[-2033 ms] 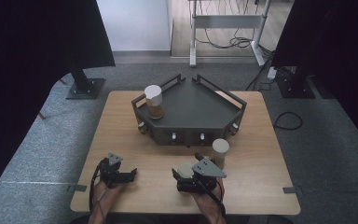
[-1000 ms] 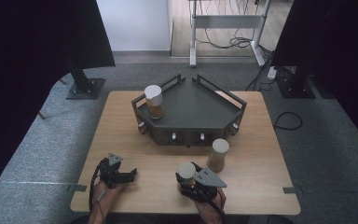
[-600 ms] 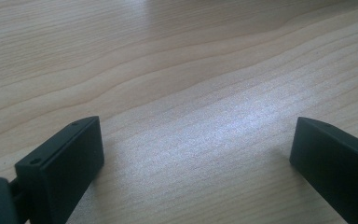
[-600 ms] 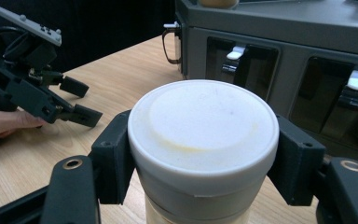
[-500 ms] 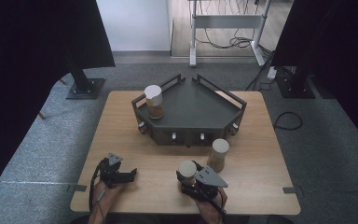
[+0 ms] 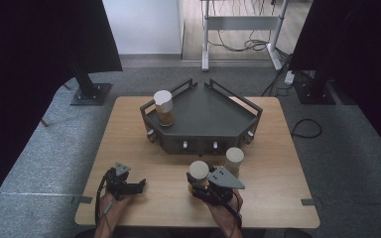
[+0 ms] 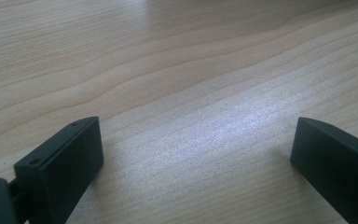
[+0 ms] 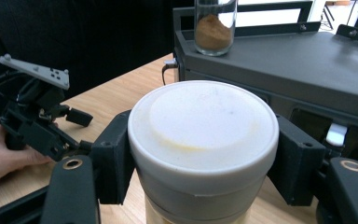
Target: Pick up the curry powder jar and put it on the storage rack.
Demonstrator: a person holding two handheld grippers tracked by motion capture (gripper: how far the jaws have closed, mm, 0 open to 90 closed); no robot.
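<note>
My right tongs (image 6: 202, 179) were clamped on the white-lidded jar (image 6: 199, 171), held at about five o'clock on the counter (image 6: 129, 148), just in front of the grey tray (image 6: 213, 111). I judged this the carrying step; next I would need to clear the tray's rail and set it down upright. My left tongs (image 6: 138, 186) lay apart, empty. The right gripper view showed brown powder in the tray's jar (image 8: 216, 25), barely legible from above
</note>
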